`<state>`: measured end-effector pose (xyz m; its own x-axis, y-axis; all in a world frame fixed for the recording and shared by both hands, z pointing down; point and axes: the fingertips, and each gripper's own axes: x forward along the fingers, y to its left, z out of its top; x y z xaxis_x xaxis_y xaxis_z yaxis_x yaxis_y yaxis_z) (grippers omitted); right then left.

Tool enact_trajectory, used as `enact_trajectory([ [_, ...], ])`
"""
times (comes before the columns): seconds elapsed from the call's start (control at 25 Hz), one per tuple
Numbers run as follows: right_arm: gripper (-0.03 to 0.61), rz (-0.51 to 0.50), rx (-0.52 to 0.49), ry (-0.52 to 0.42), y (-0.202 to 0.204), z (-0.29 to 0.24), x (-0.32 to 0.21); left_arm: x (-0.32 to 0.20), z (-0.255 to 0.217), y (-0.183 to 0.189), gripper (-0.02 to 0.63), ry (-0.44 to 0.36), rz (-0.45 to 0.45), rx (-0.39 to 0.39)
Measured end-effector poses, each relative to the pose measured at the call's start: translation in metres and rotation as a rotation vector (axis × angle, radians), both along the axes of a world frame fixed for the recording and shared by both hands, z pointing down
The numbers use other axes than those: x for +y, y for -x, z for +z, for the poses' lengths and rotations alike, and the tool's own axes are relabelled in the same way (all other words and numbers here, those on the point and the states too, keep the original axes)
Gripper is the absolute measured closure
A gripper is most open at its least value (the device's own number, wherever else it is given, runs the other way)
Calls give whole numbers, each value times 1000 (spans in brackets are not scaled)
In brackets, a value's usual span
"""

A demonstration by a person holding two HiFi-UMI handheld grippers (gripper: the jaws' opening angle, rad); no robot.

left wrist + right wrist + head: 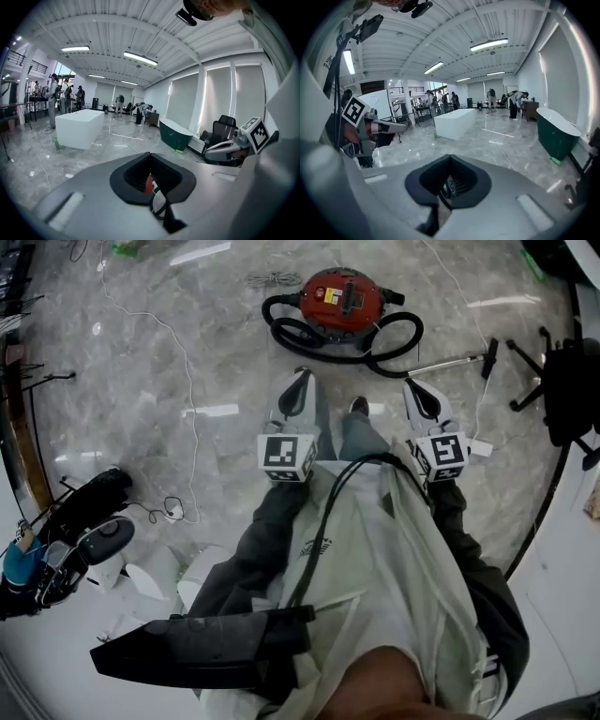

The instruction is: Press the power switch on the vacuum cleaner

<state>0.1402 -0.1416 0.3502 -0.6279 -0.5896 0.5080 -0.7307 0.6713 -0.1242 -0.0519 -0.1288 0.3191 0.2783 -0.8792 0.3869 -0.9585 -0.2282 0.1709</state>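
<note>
The red vacuum cleaner sits on the marble floor ahead of my feet, its black hose looped around it and a metal wand lying to its right. Dark parts show on its top, but I cannot pick out the power switch. My left gripper and right gripper are held side by side near my waist, well short of the vacuum. Both point forward with jaws together and nothing between them. The left gripper and right gripper views look out level across the hall, and the vacuum is not in them.
A black office chair stands at the right and black equipment lies at the left. A thin white cable trails over the floor. A white block, a green tub and several people are farther off in the hall.
</note>
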Motion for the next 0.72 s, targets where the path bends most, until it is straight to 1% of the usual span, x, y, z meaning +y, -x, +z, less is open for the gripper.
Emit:
enact_trajectory([
  [0.08,580,2,15,7,12,6,-11,-16,12,8,611,17,31,-12],
  [0.16,580,14,38,11,25,12,-25,-36,22,19,611,23,57,-4],
  [0.28,580,56,47,-1,48,20,-48,-65,41,44,611,28,90,-4],
  [0.44,580,113,42,2,79,45,-77,-98,84,77,611,96,98,-23],
  [0.6,580,153,16,37,109,86,-93,-119,141,95,611,168,143,-56],
  [0.72,580,150,36,63,122,135,-99,-133,189,101,611,198,149,-61],
])
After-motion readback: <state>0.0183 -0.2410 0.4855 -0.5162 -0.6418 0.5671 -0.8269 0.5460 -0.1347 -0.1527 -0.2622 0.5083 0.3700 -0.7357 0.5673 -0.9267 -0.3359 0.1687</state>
